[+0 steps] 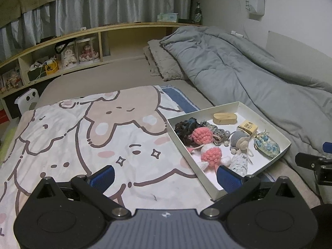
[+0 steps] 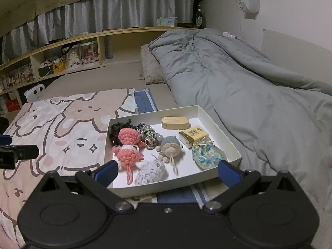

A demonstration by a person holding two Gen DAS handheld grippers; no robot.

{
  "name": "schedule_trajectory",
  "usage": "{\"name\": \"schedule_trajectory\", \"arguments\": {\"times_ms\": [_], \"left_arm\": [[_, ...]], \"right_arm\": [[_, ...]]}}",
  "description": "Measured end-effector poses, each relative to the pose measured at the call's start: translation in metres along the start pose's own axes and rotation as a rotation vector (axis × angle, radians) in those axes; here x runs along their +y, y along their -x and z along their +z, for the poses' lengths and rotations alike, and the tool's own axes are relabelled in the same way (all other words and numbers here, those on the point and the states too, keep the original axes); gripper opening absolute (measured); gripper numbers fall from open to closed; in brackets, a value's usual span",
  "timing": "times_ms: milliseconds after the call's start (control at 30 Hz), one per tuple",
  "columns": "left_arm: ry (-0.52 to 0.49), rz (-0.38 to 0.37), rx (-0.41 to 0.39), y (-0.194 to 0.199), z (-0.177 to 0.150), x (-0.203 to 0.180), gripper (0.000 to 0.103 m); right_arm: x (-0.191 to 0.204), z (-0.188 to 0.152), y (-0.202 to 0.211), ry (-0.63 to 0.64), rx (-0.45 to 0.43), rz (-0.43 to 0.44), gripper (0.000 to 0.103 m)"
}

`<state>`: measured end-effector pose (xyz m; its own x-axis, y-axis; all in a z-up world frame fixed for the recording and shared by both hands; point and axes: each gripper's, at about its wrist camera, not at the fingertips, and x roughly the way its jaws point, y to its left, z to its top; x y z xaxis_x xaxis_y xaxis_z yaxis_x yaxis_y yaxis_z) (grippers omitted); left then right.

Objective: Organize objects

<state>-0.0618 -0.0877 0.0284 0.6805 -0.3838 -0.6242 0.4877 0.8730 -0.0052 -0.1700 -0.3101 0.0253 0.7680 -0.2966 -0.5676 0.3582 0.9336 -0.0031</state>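
Observation:
A white shallow box (image 1: 276, 155) (image 2: 232, 143) lies on the bed. It holds two pink crochet toys (image 2: 128, 155) (image 1: 212, 153), a grey crochet toy (image 2: 171, 147), a pale knitted piece (image 2: 151, 171), a dark hair tie (image 2: 114, 129), a striped cord bundle (image 2: 145, 133), a wooden oval case (image 2: 175, 122) (image 1: 225, 117), a small yellow carton (image 2: 193, 135) and a blue floral pouch (image 2: 207, 155) (image 1: 266, 146). My left gripper (image 1: 166, 175) is open and empty over the cartoon blanket (image 1: 83, 134), left of the box. My right gripper (image 2: 168, 172) is open and empty at the box's near edge.
A grey duvet (image 2: 238, 87) fills the bed's right side, with a fuzzy pillow (image 2: 150, 68) behind. A wooden shelf (image 1: 99, 41) with dolls and boxes runs along the back. A white device (image 1: 27, 99) stands at the bed's left edge.

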Motion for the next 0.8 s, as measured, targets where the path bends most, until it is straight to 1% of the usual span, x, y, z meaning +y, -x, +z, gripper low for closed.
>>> {"name": "schedule_trajectory", "arguments": {"times_ms": [233,533,800], "left_arm": [[-0.004,0.002,0.012,-0.004,-0.007,0.0,0.103],[0.004,0.014,0.023,-0.007,-0.012,0.0,0.103],[0.008,0.019,0.035,-0.01,-0.015,0.0,0.103]], "right_arm": [[0.007,-0.007,-0.004,0.003,0.012,0.0,0.103],[0.009,-0.01,-0.014,-0.006,0.063,-0.019,0.103],[0.012,-0.013,-0.014,0.013,0.06,-0.047,0.103]]}}
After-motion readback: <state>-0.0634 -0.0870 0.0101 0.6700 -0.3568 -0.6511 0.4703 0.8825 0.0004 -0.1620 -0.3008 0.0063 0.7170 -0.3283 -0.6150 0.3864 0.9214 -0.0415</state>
